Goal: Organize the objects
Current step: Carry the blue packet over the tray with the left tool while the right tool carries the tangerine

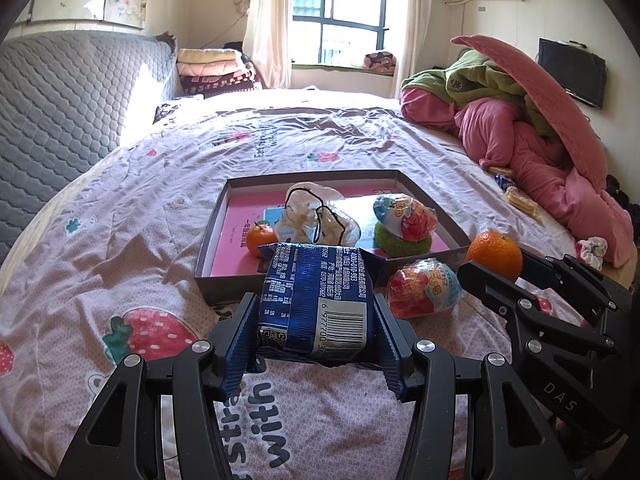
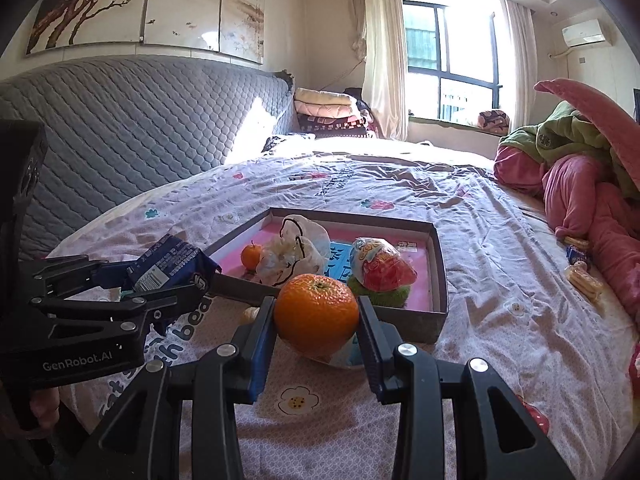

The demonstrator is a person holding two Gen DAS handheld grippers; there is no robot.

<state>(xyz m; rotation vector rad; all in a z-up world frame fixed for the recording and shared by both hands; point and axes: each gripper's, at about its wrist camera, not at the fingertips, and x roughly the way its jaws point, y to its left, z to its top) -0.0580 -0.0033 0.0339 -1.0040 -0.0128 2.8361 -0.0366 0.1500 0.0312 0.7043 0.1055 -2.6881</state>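
Four things already lie in the box (image 1: 216, 236) ahead: both claws grip loads, left claw (image 1: 316, 320) a blue packet (image 1: 316, 300), right claw (image 2: 316, 326) an orange (image 2: 316, 316). One toy egg (image 1: 424, 288) waits beside them.

I see a glossy, crinkled blue foil snack packet (image 1: 316, 296), a dimpled, shiny-skinned orange (image 2: 316, 314), a matt grey cardboard tray (image 1: 224, 216), soft printed cotton bedsheet (image 1: 120, 216), and matt black plastic gripper arms with ribbed blue pads (image 1: 240, 344).
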